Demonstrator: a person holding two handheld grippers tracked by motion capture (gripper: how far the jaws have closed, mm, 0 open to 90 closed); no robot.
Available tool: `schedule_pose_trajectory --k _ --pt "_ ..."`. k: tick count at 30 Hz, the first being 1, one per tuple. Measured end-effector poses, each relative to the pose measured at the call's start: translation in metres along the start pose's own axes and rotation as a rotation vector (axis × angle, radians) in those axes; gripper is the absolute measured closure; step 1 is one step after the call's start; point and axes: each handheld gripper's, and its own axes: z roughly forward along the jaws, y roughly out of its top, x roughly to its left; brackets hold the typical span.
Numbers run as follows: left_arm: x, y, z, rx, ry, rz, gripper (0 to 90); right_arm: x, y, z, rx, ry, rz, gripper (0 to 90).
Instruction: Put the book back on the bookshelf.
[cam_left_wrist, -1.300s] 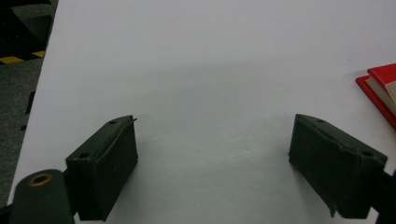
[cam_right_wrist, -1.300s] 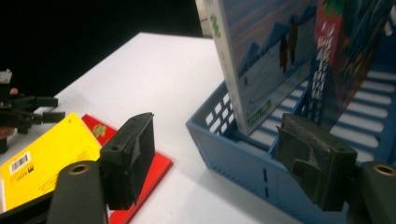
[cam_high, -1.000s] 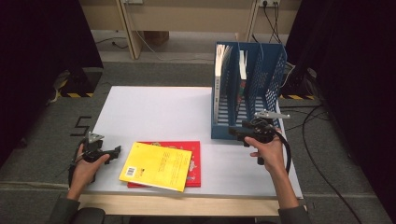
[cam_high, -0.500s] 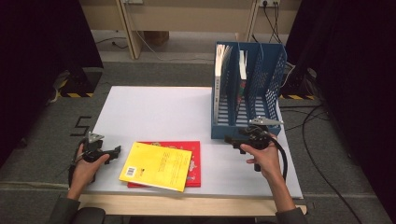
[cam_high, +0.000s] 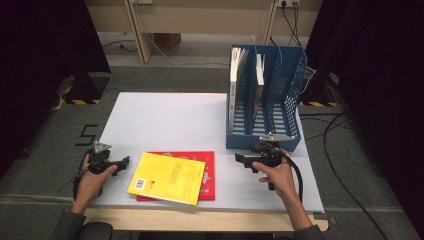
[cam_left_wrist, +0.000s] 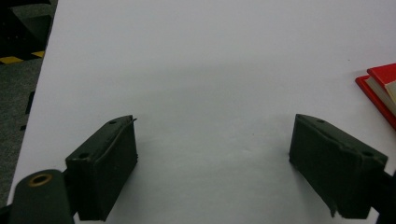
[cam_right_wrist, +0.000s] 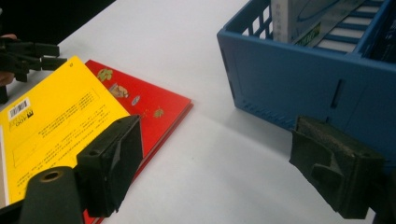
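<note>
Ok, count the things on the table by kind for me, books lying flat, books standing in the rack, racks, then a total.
Books lying flat: 2, yellow book on red book
Books standing in rack: 2
Racks: 1, blue rack
Total: 5

A yellow book lies flat near the table's front edge, back cover up with a barcode at its near left corner, turned slightly askew. It rests on a red book, which shows along the far and right sides. A blue slotted rack stands at the right, well apart, with two books upright in its left slots.
</note>
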Motion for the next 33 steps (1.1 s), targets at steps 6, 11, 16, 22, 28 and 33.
schedule_pose_trajectory --k 6,11,16,22,28,33 --pt "0.0 0.0 0.0 0.0 0.0 0.0 14.1 0.002 -0.008 0.006 0.025 0.004 -0.008 18.1" --pt "0.0 0.0 0.0 -0.002 0.0 -0.002 14.1 0.007 -0.013 0.011 0.045 0.017 -0.011 18.3" --pt "0.0 0.0 0.0 -0.002 0.0 -0.002 14.1 0.014 -0.018 0.015 0.047 0.021 -0.014 20.0" --pt "0.0 0.0 0.0 -0.002 0.0 -0.002 14.1 0.022 -0.024 0.019 0.055 0.034 -0.021 20.2" --pt "0.0 0.0 -0.001 -0.002 -0.009 0.005 14.3 0.03 -0.027 0.021 0.054 0.046 -0.02 21.2" --pt "-0.003 -0.001 -0.005 -0.015 -0.055 0.024 15.1 0.033 -0.029 0.023 0.061 0.053 -0.02 21.3"
